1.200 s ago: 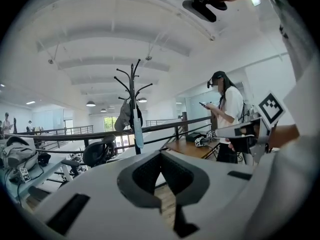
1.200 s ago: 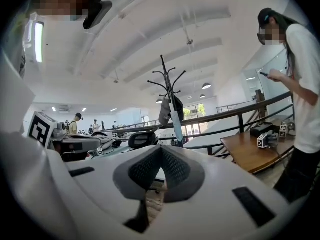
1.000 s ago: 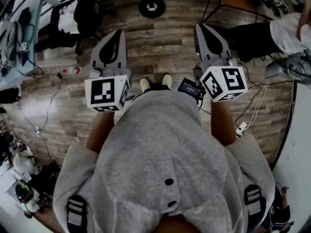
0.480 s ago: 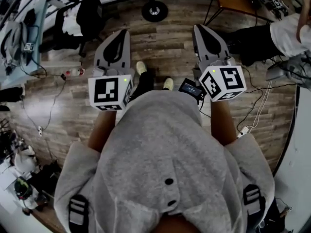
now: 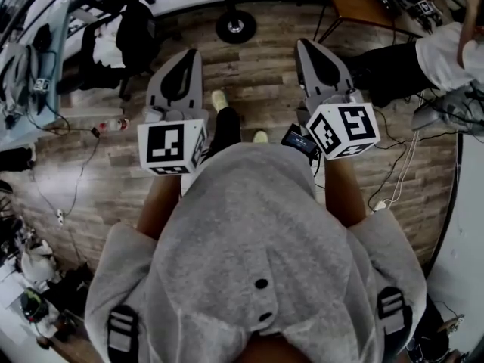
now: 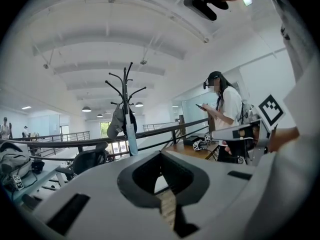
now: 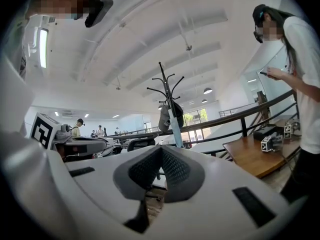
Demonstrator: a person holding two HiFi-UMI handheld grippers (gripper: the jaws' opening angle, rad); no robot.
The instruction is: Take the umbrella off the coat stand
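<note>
A black coat stand [image 6: 126, 96] rises some way ahead, by a railing. From it hang a pale blue folded umbrella [image 6: 131, 138] and a grey garment [image 6: 117, 122]. The right gripper view shows the same coat stand [image 7: 169, 91] and umbrella [image 7: 176, 129]. Only the stand's round base [image 5: 236, 25] shows in the head view, at the top. My left gripper [image 5: 190, 51] and right gripper [image 5: 304, 44] are held out level toward the stand, well short of it. Both are shut with nothing between the jaws, as the left gripper [image 6: 161, 153] and right gripper [image 7: 161, 148] show close up.
A person [image 6: 225, 114] stands at the right beside a wooden table [image 7: 255, 156] with marker cubes on it. A black office chair [image 6: 85, 161] draped with clothes sits left of the stand. A dark railing [image 6: 100, 143] runs behind. Cables [image 5: 393, 172] lie on the wooden floor at the right.
One foot has stepped forward on the floor, and the stand's base has come slightly nearer in the head view. Both grippers stay shut and held out as before.
</note>
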